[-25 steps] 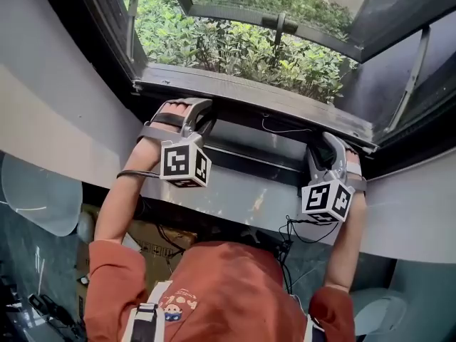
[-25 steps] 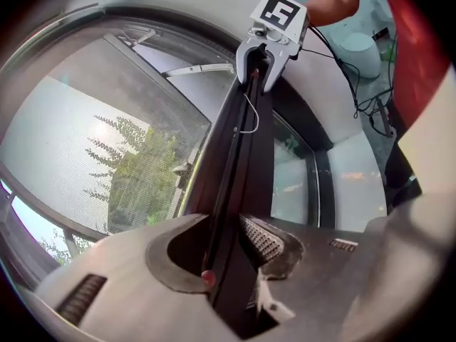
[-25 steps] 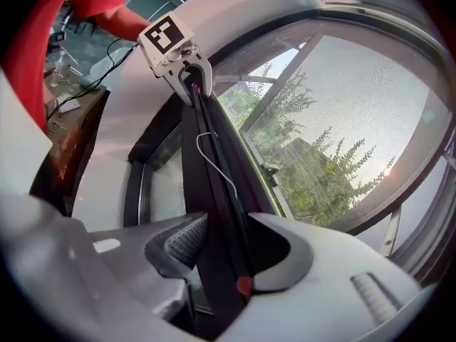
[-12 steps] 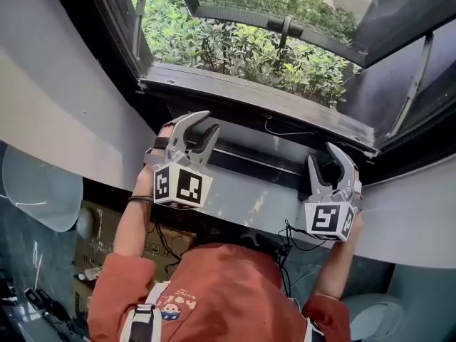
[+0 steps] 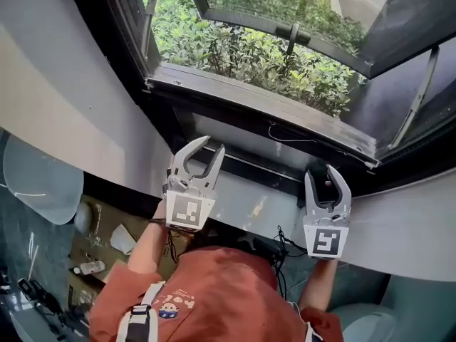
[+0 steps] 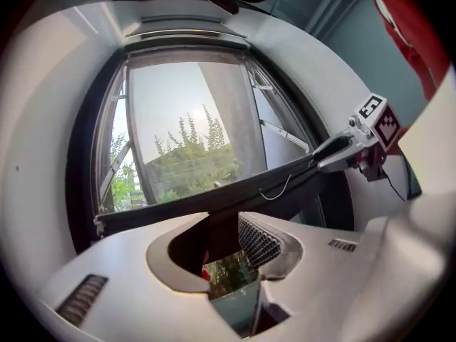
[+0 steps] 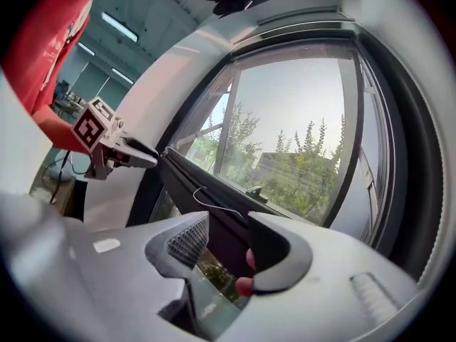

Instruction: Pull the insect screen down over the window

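The insect screen's dark pull bar (image 5: 256,102) lies low across the window, just above the sill, and a thin white cord (image 5: 285,132) hangs from it. In the left gripper view the bar (image 6: 214,201) crosses behind my jaws, and it does the same in the right gripper view (image 7: 192,180). My left gripper (image 5: 206,152) is open and empty, a short way back from the bar. My right gripper (image 5: 324,177) is also open and empty, off the bar on its right side. Each gripper shows in the other's view: the right gripper (image 6: 349,144) and the left gripper (image 7: 117,152).
Green shrubs (image 5: 235,48) lie outside below the window. The outward-opened sash carries a handle (image 5: 292,30). A grey sill ledge (image 5: 249,201) runs under the grippers. Black cables (image 5: 292,237) and boxes with clutter (image 5: 107,241) sit on the floor below.
Both grippers have come back from the pull bar toward the person. They have rolled from lying sideways to jaws side by side. The bar has stayed low.
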Action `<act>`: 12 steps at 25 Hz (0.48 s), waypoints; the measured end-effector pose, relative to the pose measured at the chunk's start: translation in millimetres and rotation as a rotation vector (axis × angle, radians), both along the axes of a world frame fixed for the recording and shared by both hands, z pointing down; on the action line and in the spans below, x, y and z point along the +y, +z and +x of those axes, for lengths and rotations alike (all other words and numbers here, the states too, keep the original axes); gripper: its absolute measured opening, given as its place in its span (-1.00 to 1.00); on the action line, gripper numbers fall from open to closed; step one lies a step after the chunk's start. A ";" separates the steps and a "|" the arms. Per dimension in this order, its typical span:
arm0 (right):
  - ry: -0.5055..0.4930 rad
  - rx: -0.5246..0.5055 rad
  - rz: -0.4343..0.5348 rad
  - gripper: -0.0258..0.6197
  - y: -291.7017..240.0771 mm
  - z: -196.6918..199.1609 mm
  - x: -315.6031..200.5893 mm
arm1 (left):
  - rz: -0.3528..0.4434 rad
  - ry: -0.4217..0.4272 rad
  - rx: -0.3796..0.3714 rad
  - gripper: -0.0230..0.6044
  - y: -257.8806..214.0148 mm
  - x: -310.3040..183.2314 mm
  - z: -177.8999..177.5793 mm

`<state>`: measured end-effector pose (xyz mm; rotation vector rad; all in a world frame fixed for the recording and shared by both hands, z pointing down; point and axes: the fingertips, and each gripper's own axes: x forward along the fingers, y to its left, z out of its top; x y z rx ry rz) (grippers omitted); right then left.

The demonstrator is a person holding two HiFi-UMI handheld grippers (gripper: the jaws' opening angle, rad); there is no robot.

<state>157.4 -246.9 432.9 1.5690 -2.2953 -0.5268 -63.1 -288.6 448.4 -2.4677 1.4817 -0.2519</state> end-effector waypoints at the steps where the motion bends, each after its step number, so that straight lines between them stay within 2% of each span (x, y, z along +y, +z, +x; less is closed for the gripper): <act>1: -0.003 -0.043 0.010 -0.36 0.2 -1.7 2.5 | -0.003 -0.011 0.042 -0.51 0.1 3.0 -1.4; 5: 0.036 -0.184 0.009 -0.36 6.2 -5.1 10.5 | -0.018 -0.053 0.133 -0.51 10.1 12.7 -3.9; 12: 0.090 -0.390 0.094 -0.36 20.9 1.0 22.2 | -0.002 -0.087 0.205 -0.51 26.9 23.5 -4.7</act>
